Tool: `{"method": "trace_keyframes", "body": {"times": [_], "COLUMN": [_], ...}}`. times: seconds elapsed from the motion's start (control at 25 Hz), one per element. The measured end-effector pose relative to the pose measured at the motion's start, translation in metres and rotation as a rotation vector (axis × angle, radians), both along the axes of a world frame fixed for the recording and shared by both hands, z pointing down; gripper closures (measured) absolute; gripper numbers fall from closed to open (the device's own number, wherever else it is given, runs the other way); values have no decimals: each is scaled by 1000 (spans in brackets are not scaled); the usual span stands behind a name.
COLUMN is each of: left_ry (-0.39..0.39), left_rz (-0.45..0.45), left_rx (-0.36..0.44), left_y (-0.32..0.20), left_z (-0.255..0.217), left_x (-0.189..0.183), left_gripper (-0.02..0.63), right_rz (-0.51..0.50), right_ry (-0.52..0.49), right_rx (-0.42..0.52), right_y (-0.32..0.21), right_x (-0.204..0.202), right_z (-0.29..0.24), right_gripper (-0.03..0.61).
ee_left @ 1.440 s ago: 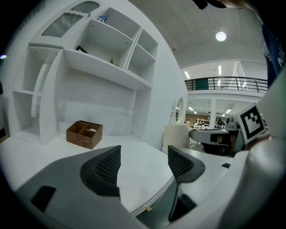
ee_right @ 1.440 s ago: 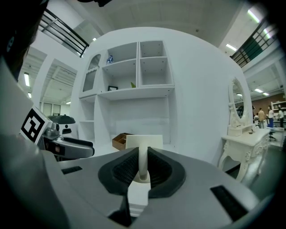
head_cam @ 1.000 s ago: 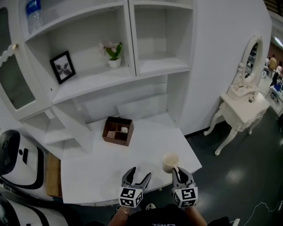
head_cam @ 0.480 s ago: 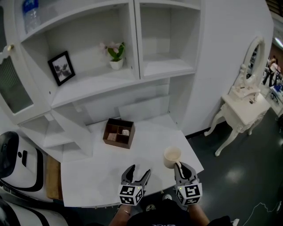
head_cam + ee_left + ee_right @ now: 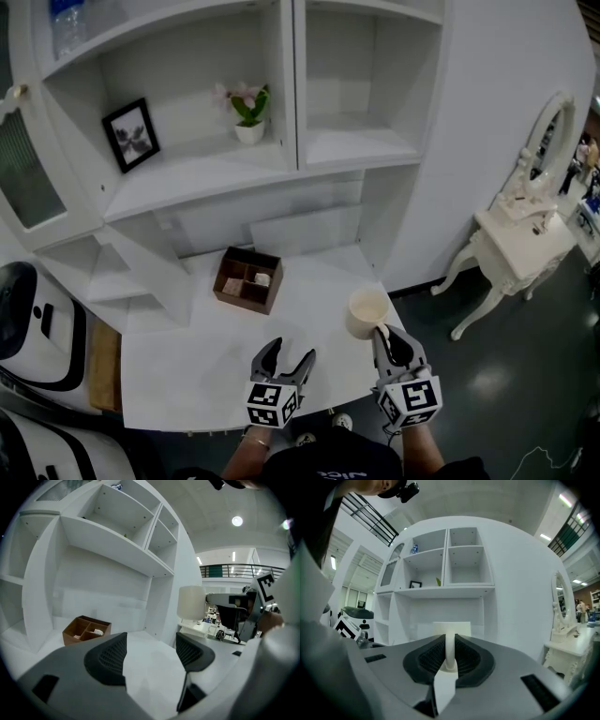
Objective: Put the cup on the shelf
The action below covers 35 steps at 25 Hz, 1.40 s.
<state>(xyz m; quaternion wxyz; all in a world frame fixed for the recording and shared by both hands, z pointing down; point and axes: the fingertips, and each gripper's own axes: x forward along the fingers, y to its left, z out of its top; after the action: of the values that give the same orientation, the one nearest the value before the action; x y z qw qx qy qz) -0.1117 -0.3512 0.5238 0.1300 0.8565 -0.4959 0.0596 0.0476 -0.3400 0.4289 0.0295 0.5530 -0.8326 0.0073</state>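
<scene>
Head view: I look steeply down on a white tabletop (image 5: 211, 370) with a tall white shelf (image 5: 361, 148) unit rising behind its back edge.
Cup: a cream mug (image 5: 367, 311), upright, at the tabletop's front right corner and seemingly lifted clear of it.
Right tool: my right tool (image 5: 382, 334) has its jaws pressed nearly together, pinching the cup's thin handle (image 5: 449, 649) between the ribbed pads.
Left tool: my left tool (image 5: 286, 357) is spread with nothing between its jaws, over the front edge near the middle.
Other things: a brown wooden box (image 5: 246, 277) sits toward the back edge. A framed picture (image 5: 130, 135) and a potted plant (image 5: 247, 117) stand in the left compartment, and the right one is bare.
Handling: I judge the cup to be ceramic: stiff, light while empty, breakable if knocked. Its glazed handle is likely slippery.
Where to hold: the handle's middle, as now. The body hangs out ahead of the pads, so it may tip or swivel.
Caution: the compartment's side walls are close, so I should set the base flat.
</scene>
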Motion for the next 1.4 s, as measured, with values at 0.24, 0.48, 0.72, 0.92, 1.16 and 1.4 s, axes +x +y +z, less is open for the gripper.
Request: {"method": "trace_keyframes", "body": {"times": [0.24, 0.48, 0.72, 0.92, 1.16, 1.4], "left_ry": [28, -4, -10, -17, -6, -7], "left_rz": [-2, -4, -18, -28, -41, -51], "left_rx": [45, 77, 86, 86, 78, 98], "left_y": [-14, -24, -34, -40, -47, -57], "left_z": [-28, -49, -60, -62, -59, -67], "left_x": [11, 20, 26, 30, 36, 41], "left_gripper": [287, 288, 288, 288, 288, 288], "right_rz": [-8, -32, -84, -119, -146, -153], "right_ry": [6, 10, -16, -13, -61, -94], "right_rx": [99, 193, 234, 299, 301, 264], "right_y": [-24, -46, -62, -80, -107, -146], "right_x": [12, 27, 29, 32, 41, 40], "right_z": [-48, -100, -144, -193, -242, -273], "right_gripper": [528, 528, 528, 528, 528, 528]}}
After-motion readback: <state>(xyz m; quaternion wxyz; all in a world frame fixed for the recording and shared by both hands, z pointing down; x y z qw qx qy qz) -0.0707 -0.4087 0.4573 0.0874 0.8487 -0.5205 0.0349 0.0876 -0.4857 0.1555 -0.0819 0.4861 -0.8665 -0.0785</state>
